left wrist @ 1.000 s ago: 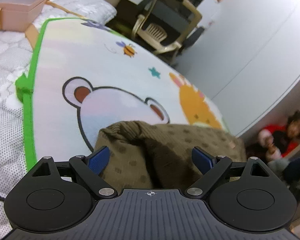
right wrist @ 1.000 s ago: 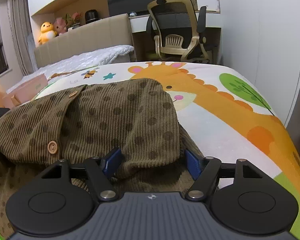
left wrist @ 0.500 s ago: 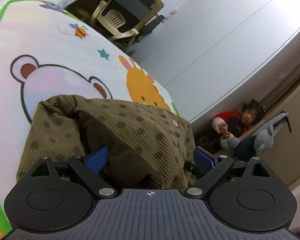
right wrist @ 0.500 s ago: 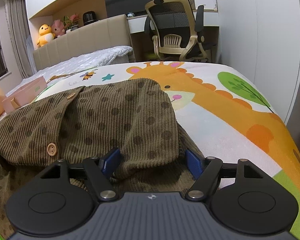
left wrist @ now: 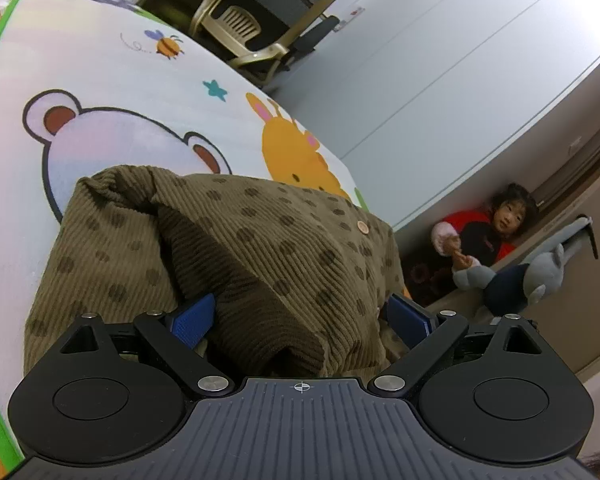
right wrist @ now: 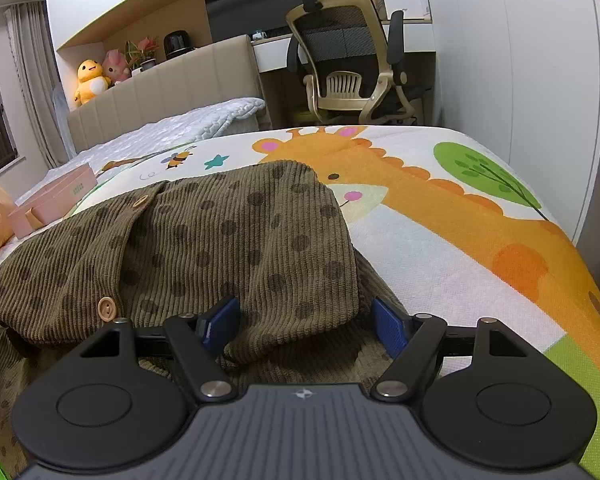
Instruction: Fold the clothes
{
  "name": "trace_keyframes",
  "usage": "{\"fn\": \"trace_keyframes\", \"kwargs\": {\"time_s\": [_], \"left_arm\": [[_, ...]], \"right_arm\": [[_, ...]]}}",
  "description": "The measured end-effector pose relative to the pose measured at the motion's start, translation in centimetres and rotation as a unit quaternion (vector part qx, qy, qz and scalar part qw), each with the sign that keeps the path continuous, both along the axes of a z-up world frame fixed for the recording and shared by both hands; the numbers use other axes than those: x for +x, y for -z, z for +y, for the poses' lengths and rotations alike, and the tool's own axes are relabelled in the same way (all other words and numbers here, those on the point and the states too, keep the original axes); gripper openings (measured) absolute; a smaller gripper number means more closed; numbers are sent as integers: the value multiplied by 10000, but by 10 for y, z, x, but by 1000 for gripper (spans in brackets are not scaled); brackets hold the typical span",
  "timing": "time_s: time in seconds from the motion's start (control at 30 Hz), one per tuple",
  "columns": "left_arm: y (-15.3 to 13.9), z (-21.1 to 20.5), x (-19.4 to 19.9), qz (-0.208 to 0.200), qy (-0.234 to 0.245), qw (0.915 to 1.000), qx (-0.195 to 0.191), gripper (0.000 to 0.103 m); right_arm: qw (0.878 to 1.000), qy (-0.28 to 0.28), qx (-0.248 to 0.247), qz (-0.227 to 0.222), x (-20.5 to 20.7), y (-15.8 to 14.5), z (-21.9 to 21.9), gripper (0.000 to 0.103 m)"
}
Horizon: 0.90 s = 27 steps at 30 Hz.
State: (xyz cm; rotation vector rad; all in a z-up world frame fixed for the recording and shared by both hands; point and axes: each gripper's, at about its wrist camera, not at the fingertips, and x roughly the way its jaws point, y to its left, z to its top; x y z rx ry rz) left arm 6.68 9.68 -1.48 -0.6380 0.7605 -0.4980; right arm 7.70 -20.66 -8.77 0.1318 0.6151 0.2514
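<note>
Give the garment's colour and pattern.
Olive-brown corduroy garment with darker brown dots, clearest in the right wrist view.

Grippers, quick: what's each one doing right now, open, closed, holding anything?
Left gripper: open, blue pads wide apart, brown dotted garment bunched between them.
Right gripper: open, same garment lying between its pads, not clamped.

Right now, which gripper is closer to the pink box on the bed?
Left, probably. The pink box lies beyond the garment toward the left gripper; the right gripper is at the garment's opposite end.

olive corduroy garment [right wrist: 228, 240] with dark dots, tan buttons; bunched, partly folded over itself on cartoon-print mat [right wrist: 460, 248].
</note>
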Motion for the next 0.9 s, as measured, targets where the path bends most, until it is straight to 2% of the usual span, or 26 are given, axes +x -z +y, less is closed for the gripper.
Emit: {"fn": "trace_keyframes", "kwargs": {"time_s": [0.9], "left_arm": [[0, -4, -4, -4, 72, 10000, -59, 96]], "right_arm": [[9999, 53, 63, -65, -3, -1, -2, 74]]}}
